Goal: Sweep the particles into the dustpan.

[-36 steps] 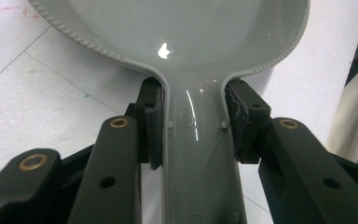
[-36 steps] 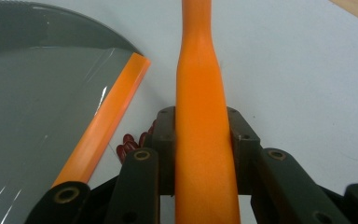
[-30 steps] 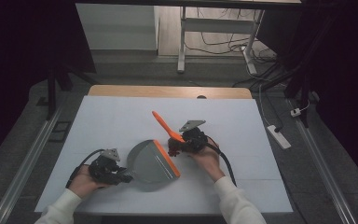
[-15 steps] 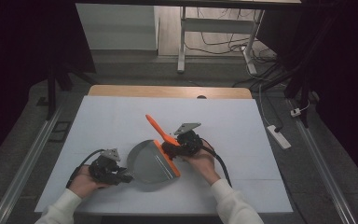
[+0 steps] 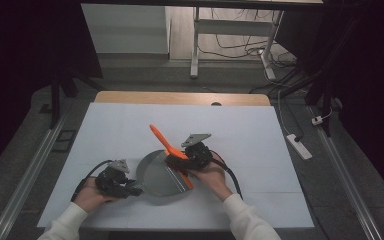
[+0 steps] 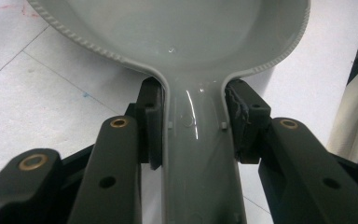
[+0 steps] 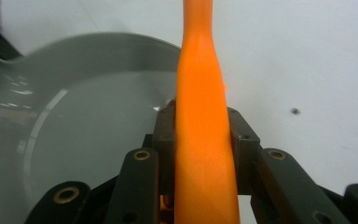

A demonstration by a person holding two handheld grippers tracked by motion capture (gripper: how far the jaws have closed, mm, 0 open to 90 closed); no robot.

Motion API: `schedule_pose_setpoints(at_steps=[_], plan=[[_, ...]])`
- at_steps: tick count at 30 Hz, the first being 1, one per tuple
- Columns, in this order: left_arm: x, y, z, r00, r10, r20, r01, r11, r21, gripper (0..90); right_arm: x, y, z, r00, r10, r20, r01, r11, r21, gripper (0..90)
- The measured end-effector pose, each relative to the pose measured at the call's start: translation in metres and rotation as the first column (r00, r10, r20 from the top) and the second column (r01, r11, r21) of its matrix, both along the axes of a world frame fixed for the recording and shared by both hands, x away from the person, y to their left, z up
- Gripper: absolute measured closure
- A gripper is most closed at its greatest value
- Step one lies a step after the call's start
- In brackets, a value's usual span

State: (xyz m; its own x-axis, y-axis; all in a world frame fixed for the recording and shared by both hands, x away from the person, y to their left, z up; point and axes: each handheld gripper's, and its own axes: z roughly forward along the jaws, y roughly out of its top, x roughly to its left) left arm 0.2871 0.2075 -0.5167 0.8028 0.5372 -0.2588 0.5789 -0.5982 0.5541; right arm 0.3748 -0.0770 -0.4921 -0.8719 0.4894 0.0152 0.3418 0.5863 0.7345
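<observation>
A grey dustpan [image 5: 156,175] lies on the white table, its pan toward the middle. My left gripper [image 5: 130,189] is shut on its handle at the near left. In the left gripper view the pads [image 6: 151,126] squeeze the grey handle just below the dustpan [image 6: 186,46] bowl, where my left gripper [image 6: 193,122] closes. My right gripper [image 5: 178,160] is shut on an orange brush [image 5: 161,138] whose handle points up and far-left, over the pan's right edge. In the right gripper view the orange brush [image 7: 200,107] runs up between the jaws of my right gripper [image 7: 200,135], with the dustpan [image 7: 88,140] to its left.
The white table sheet [image 5: 260,150] has bare room on the right and far side. A wooden strip [image 5: 180,97] edges the far end. A white power strip [image 5: 297,146] lies on the floor to the right, and metal rails [image 5: 30,170] run along both sides.
My right gripper has carried the orange brush a little to the left, further over the dustpan. The left gripper and the dustpan have stayed put.
</observation>
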Motion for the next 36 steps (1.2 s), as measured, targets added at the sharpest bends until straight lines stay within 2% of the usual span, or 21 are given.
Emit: schedule_pose_setpoints(at_steps=[4, 7, 10, 14, 17, 20, 25, 31, 36], plan=[[0.0, 0.0, 0.0, 1.0, 0.004, 0.0, -0.004, 1.0, -0.002, 61.5, -0.006, 0.008, 0.002, 0.999, 0.044, 0.006, -0.044, 0.999, 0.001, 69.7], [0.0, 0.0, 0.0, 1.0, 0.003, 0.001, -0.003, 1.0, -0.004, 61.5, -0.012, 0.014, 0.004, 0.9962, 0.085, -0.017, -0.085, 0.9959, 0.033, 69.7], [0.0, 0.0, 0.0, 1.0, 0.003, 0.002, -0.003, 1.0, -0.004, 61.5, -0.016, 0.017, 0.01, 0.9949, 0.1, 0.017, -0.1, 0.9941, 0.042, 69.7], [0.0, 0.0, 0.0, 1.0, 0.001, 0.003, -0.001, 1.0, -0.002, 61.5, -0.013, 0.006, 0.02, 0.9963, 0.065, 0.057, -0.069, 0.9951, 0.071, 69.7], [0.0, 0.0, 0.0, 1.0, -0.002, 0.002, 0.002, 1.0, 0.001, 61.5, -0.006, -0.006, 0.025, 0.9979, 0.017, 0.063, -0.023, 0.9953, 0.094, 69.7], [0.0, 0.0, 0.0, 1.0, -0.001, 0.001, 0.001, 1.0, 0.002, 61.5, -0.001, -0.016, 0.027, 0.9969, -0.025, 0.075, 0.018, 0.9952, 0.096, 69.7], [0.0, 0.0, -0.001, 1.0, 0.0, 0.0, 0.0, 1.0, 0.0, 61.5, 0.007, -0.027, 0.023, 0.9945, -0.075, 0.072, 0.07, 0.9942, 0.082, 69.7], [0.0, 0.0, -0.001, 1.0, 0.0, 0.0, 0.0, 1.0, -0.002, 61.5, 0.013, -0.028, 0.013, 0.9914, -0.106, 0.076, 0.105, 0.9943, 0.017, 69.7], [0.0, 0.0, -0.001, 1.0, 0.002, -0.001, -0.002, 1.0, -0.003, 61.5, 0.021, -0.038, 0.011, 0.9857, -0.15, 0.077, 0.148, 0.9887, 0.023, 69.7]])
